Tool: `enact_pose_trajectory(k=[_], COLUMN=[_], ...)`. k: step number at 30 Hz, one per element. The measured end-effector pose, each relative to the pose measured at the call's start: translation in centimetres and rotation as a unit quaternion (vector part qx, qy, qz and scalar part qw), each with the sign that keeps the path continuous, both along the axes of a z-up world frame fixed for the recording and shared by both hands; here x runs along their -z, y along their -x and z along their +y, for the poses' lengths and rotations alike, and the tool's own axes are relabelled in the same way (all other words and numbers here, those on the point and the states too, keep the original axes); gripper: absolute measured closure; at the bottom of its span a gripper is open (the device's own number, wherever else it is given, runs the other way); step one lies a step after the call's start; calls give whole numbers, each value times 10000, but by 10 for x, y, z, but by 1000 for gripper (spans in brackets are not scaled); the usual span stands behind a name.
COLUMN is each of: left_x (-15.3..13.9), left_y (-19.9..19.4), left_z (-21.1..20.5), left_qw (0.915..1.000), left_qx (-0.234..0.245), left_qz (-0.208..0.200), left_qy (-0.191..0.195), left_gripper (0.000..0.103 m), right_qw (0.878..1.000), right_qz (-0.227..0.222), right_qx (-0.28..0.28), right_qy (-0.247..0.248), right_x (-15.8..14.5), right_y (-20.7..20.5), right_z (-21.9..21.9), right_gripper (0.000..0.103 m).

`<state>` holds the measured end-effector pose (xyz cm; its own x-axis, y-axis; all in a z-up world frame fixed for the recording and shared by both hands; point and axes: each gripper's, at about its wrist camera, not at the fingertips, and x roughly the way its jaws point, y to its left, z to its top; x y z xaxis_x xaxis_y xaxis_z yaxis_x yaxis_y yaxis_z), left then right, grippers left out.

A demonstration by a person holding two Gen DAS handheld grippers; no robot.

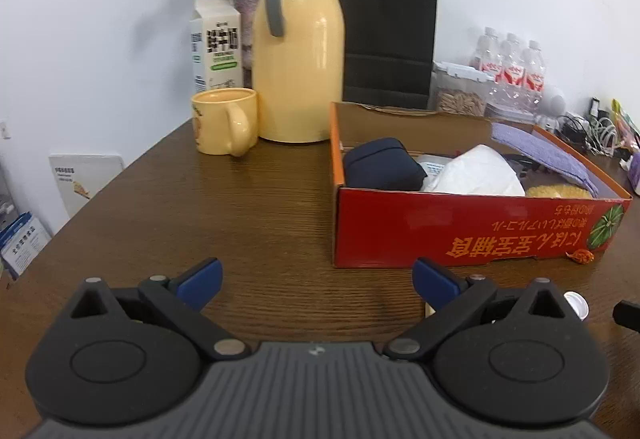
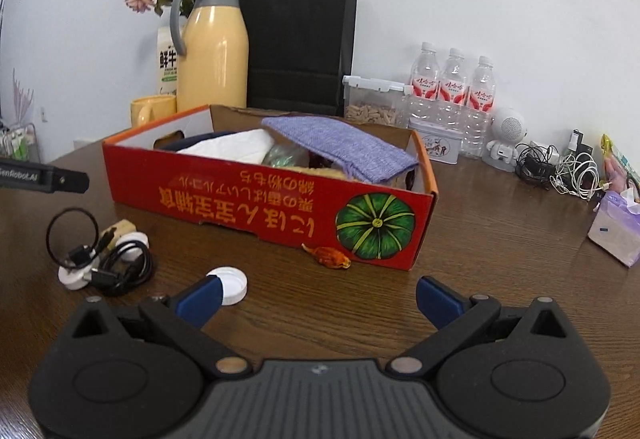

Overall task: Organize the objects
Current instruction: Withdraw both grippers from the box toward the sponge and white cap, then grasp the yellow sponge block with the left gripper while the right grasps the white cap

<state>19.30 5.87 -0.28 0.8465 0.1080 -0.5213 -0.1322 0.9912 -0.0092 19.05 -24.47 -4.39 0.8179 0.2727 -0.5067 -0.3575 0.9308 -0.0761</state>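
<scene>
Your left gripper (image 1: 317, 285) and right gripper (image 2: 318, 299) both hang spread wide over the table (image 2: 480, 239), holding nothing. The red box (image 2: 260, 199) sits ahead, half full; a white cap (image 2: 228, 285) lies by your right gripper's left finger, cables (image 2: 116, 263) further left.

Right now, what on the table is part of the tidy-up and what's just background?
Likely the job:
red box
white cap
black cable
orange candy
both tools open: left tool, right tool

Likely background:
yellow jug
mug
black bag
water bottles
</scene>
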Motion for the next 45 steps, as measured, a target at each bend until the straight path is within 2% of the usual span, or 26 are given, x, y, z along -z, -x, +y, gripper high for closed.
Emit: enact_pose_trajectory(k=[6, 9, 12, 14, 17, 20, 23, 28, 30, 32, 34, 37, 45], left_x=[0, 0, 7, 13, 15, 15, 18, 20, 21, 21, 21, 21, 20], left_y=[-20, -31, -38, -39, -36, -33, -32, -27, -27, -26, -25, -23, -19], left_z=[2, 3, 9, 13, 12, 7, 4, -2, -4, -6, -6, -8, -12], left_qw=[9998, 9996, 9987, 9971, 9958, 9946, 9930, 9910, 9903, 9898, 9887, 9873, 9865], left_qx=[151, 254, 343, 389, 488, 680, 781, 993, 1036, 1099, 1189, 1279, 1388], left_qz=[122, 132, 251, 439, 504, 554, 713, 732, 784, 752, 736, 720, 667], left_qy=[50, 37, 289, 493, 587, 547, 533, 529, 502, 507, 546, 602, 564], left_gripper=[0, 0, 0, 0, 0, 0, 0, 0, 6, 12, 13, 15, 31], right_qw=[9999, 9993, 9972, 9963, 9962, 9948, 9951, 9946, 9945, 9945, 9944, 9945, 9949], right_qz=[126, 334, 604, 632, 629, 850, 828, 803, 774, 730, 724, 729, 704], right_qx=[-28, -87, -234, -350, -447, -417, -437, -625, -675, -716, -727, -714, -681], right_qy=[-9, -117, -376, -463, -409, -378, -329, -202, -194, -212, -235, -256, -227], right_x=[3, 4, 7, 7, 7, 10, 11, 11, 11, 10, 9, 9, 9], right_y=[-3, -9, -15, -14, -14, -23, -27, -32, -34, -34, -32, -31, -30], right_z=[1, 1, -2, -1, 6, 13, 18, 34, 38, 39, 37, 36, 36], right_gripper=[2, 10, 13, 17, 23, 32, 32, 34, 42, 65, 71, 72, 76])
